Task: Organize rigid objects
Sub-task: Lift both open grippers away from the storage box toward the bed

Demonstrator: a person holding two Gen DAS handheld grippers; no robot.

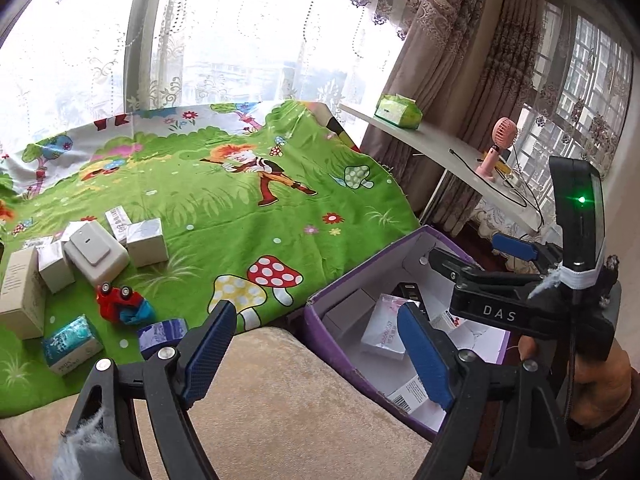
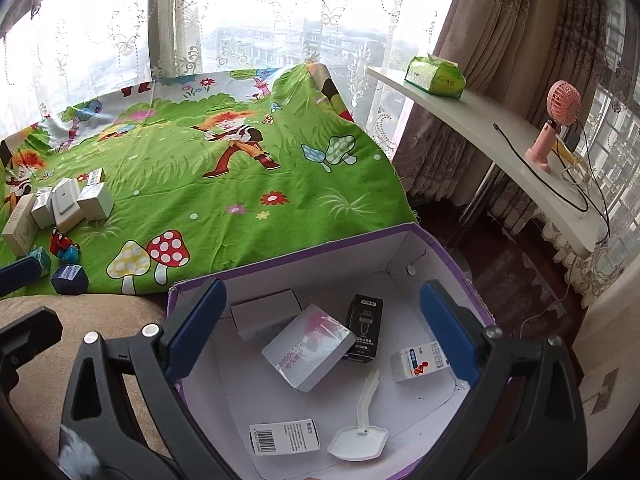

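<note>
A beige plush surface point(image 1: 280, 392) carries a bright green cartoon cloth point(image 1: 224, 208) printed with mushrooms and flowers, and behind it lace curtains point(image 2: 280, 20) hang over wide, bright windows. To the right a white shelf point(image 2: 500, 120) holds a green tissue pack point(image 2: 436, 76), a pink handheld fan point(image 2: 554, 120) and trailing black cables, with heavy patterned drapes point(image 1: 452, 60) behind.

At the cloth's near edge sits a purple-walled box point(image 2: 452, 248) with a white inside. It holds a white box with pink print point(image 2: 308, 352), a black carton point(image 2: 365, 330), a small medicine carton point(image 2: 420, 360), a barcode-labelled box point(image 2: 284, 436) and a white plastic scoop point(image 2: 360, 436).

On the cloth's left lies the unsorted cluster — several white boxes point(image 1: 96, 252), a red toy car point(image 1: 118, 300), a teal tissue packet point(image 1: 72, 344) and a dark blue box point(image 1: 162, 336).

The right tongs point(image 2: 324, 332) hover spread wide above the purple box, gripping nothing. The left tongs point(image 1: 320, 348) are likewise wide apart and empty, between cloth and box.
</note>
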